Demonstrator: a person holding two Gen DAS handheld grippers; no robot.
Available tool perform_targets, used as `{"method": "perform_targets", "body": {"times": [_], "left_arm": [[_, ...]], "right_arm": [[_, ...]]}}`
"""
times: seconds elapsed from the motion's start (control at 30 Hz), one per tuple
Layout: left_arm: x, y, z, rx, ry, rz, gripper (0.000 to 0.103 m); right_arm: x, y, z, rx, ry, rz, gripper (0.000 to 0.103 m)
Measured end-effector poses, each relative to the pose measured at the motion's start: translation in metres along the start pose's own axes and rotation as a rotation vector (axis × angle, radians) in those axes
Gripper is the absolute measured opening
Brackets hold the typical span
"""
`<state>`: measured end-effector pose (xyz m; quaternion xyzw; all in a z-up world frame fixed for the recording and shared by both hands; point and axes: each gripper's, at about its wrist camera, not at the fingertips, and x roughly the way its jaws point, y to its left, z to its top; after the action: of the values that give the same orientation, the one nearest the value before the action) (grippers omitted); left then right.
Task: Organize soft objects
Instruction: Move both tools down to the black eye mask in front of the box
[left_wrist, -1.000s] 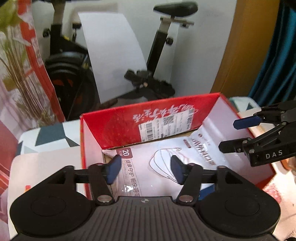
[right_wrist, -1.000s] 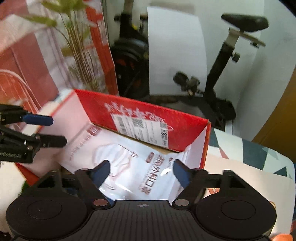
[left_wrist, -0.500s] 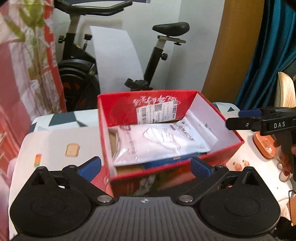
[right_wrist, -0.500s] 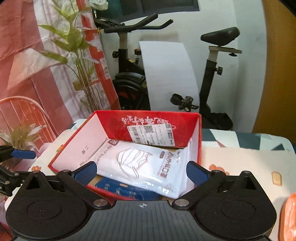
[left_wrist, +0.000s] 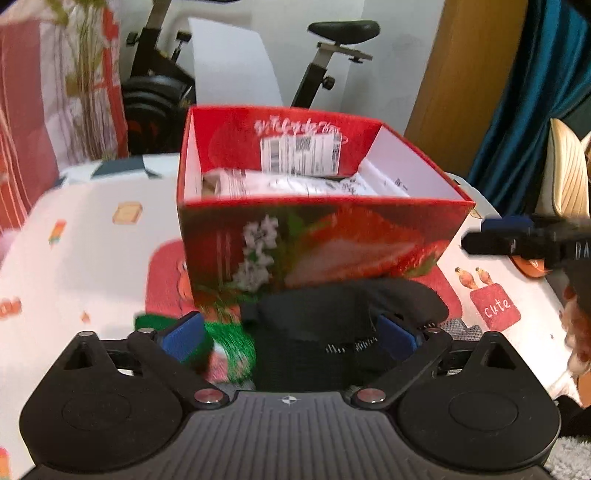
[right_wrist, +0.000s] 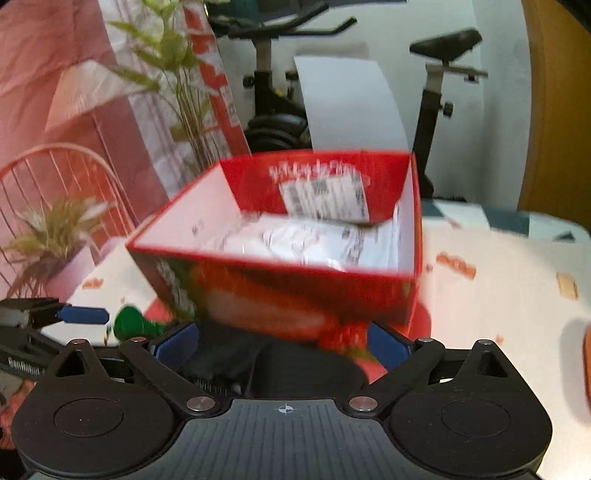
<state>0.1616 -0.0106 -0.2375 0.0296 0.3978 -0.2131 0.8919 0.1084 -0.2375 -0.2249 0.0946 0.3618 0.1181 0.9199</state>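
Observation:
A red strawberry-print box (left_wrist: 314, 240) (right_wrist: 277, 295) stands on the patterned tablecloth, with a white mask packet (left_wrist: 295, 184) (right_wrist: 295, 240) lying inside. In front of the box lies a black soft item (left_wrist: 332, 314) (right_wrist: 258, 362), and a green-and-pink thing (left_wrist: 225, 339) (right_wrist: 129, 325) lies to its left. My left gripper (left_wrist: 290, 332) hovers over the black item with its jaws wide and closing slightly; the pads do not press on it. My right gripper (right_wrist: 282, 343) is just before the box, also wide and closing slightly, holding nothing. Each gripper shows at the other view's edge.
Behind the table stand an exercise bike (left_wrist: 332, 55) and a leafy plant (right_wrist: 177, 74). A red wire chair (right_wrist: 55, 177) and a potted grass (right_wrist: 55, 236) stand at the left. An orange object (left_wrist: 532, 266) lies at the table's right.
Both grippers have pulled back out of the box and sunk lower, opening wide. The mask packet stays in the box. The black item and the green thing have come into view.

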Motion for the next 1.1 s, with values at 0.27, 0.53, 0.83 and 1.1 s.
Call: {"method": "perform_targets", "body": {"times": [0.27,0.53,0.83,1.1], "left_arm": [[0.008,0.01,-0.016,-0.144,0.0,-0.053,0.078],[0.021,0.02,-0.029,-0.231,0.028,-0.069,0.077],[0.033,0.014,-0.036,-0.233,0.051,-0.058,0.064],[0.038,0.02,-0.042,-0.274,0.053,-0.069,0.064]], "right_arm": [[0.014,-0.004,-0.035,0.046,0.082,-0.004,0.085],[0.028,-0.001,-0.055,0.078,0.175,0.055,0.082],[0.041,0.006,-0.062,0.071,0.217,0.081,0.073],[0.047,0.003,-0.067,0.086,0.21,0.076,0.068]]}}
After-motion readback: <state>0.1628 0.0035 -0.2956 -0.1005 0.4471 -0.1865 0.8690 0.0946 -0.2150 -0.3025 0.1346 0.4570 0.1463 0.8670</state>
